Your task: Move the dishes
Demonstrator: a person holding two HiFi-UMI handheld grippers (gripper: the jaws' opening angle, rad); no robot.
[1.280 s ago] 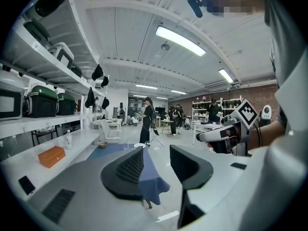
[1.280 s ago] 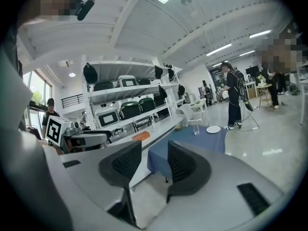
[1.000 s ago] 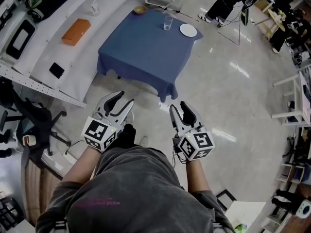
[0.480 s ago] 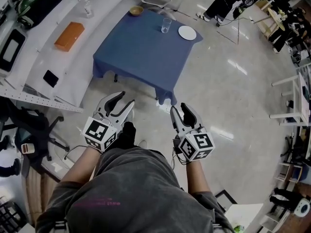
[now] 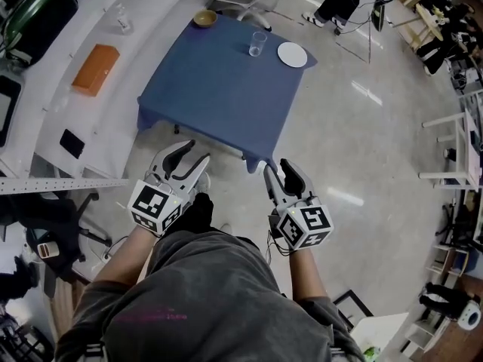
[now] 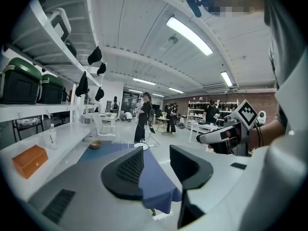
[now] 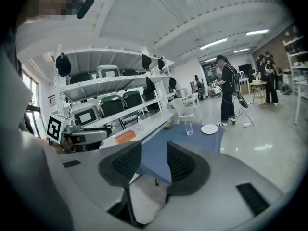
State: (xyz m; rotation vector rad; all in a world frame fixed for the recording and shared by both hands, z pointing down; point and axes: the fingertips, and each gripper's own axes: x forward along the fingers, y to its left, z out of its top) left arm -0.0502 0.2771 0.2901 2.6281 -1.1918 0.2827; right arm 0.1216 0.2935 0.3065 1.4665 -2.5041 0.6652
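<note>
The white plate, the clear glass and the small brown bowl stand at the far side of the blue-clothed table, in the upper centre of the head view. The left gripper and the right gripper hover below the table's near edge, well apart from these 3 dishes. The jaws of both are spread and hold nothing.

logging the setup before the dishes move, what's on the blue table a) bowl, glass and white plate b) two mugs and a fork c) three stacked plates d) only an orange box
A: the head view shows a bowl, a glass and a white plate along the far edge of the blue table; the orange box lies off it.
</note>
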